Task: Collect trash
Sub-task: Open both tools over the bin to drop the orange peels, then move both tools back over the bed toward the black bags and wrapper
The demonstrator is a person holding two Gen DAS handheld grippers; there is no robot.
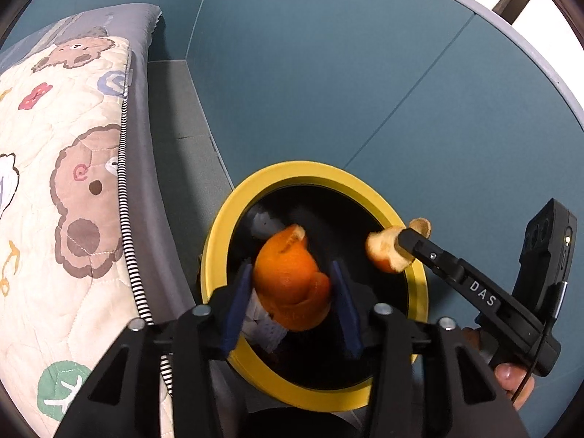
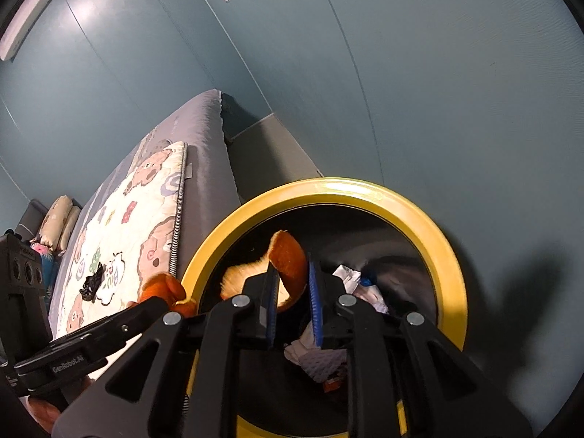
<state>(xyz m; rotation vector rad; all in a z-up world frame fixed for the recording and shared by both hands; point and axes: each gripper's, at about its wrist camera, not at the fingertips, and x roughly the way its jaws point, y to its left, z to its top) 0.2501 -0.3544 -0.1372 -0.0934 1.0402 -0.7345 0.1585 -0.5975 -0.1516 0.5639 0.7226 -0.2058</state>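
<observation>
A yellow-rimmed bin [image 1: 219,241] with a black liner stands on the blue floor beside the bed; it also shows in the right wrist view [image 2: 449,252]. My left gripper [image 1: 292,284] is shut on a large orange peel [image 1: 292,273] above the bin's mouth. My right gripper [image 2: 294,288] is shut on a smaller orange peel [image 2: 288,255] over the bin; it shows in the left wrist view [image 1: 399,246] with that peel [image 1: 383,252]. White crumpled paper [image 2: 350,277] lies inside the bin.
A bed with a cartoon bear quilt [image 1: 54,182] stands left of the bin. A black scrap [image 2: 92,281] lies on the quilt [image 2: 120,241]. Blue floor [image 1: 365,73] stretches beyond the bin. Pillows [image 2: 58,226] lie at the bed's far end.
</observation>
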